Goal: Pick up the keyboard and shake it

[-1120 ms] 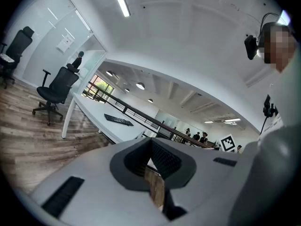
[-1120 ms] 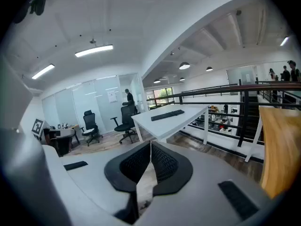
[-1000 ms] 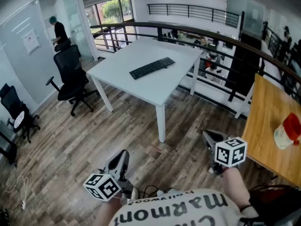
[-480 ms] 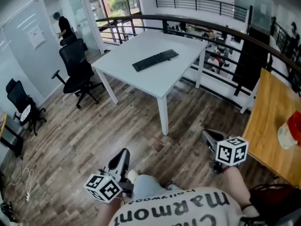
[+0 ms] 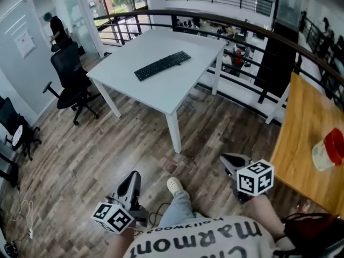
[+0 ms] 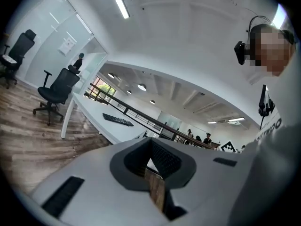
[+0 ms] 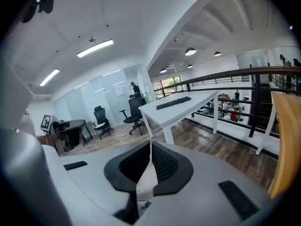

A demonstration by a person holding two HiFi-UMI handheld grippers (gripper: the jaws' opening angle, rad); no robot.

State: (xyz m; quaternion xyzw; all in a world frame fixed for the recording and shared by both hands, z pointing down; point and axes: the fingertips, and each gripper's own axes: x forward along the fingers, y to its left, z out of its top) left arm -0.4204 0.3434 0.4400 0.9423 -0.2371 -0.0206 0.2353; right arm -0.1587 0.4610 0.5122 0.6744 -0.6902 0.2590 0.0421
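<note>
Black keyboard [image 5: 162, 65] lay on the far white table [image 5: 177, 87], left gripper [image 5: 130, 184] and right gripper [image 5: 232, 163] near, both closed, empty.

You're looking at an open-plan office. Ahead of you a white tabletop [image 5: 174, 90] carries a black keyboard [image 5: 162, 65], and black swivel chairs [image 5: 67, 74] stand on the wood-plank floor [image 5: 97, 144]. Glass partitions [image 5: 70, 1] wall off rooms at the left, a dark railing [image 5: 252, 28] runs past the tabletop, and strip lights [image 6: 117, 1] line the white ceiling.
</note>
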